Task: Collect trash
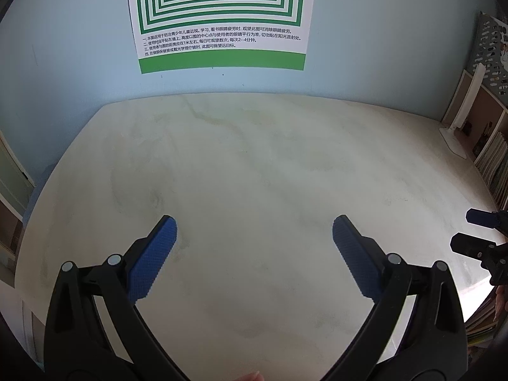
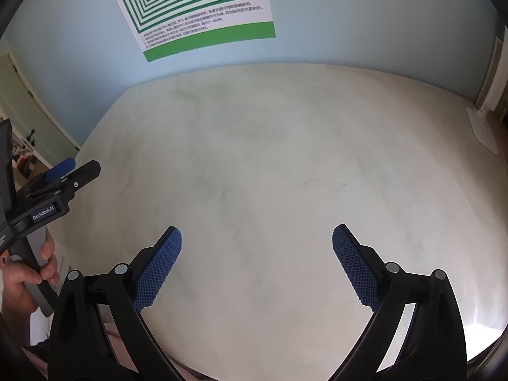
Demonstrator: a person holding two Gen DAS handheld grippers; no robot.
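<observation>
Left claw [image 1: 254,231] gapes wide, holding nothing, over a pale marbled bench [image 1: 254,165]; right claw [image 2: 256,238] likewise wide and empty. No trash shows anywhere, so reaching blindly risks closing on bare bench or clipping the other claw

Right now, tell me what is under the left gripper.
Under the open left gripper: only bare marbled tabletop, no trash. The gripper's black arms hide the table's near edge.

Soft daylight, strong fisheye edge distortion
</observation>
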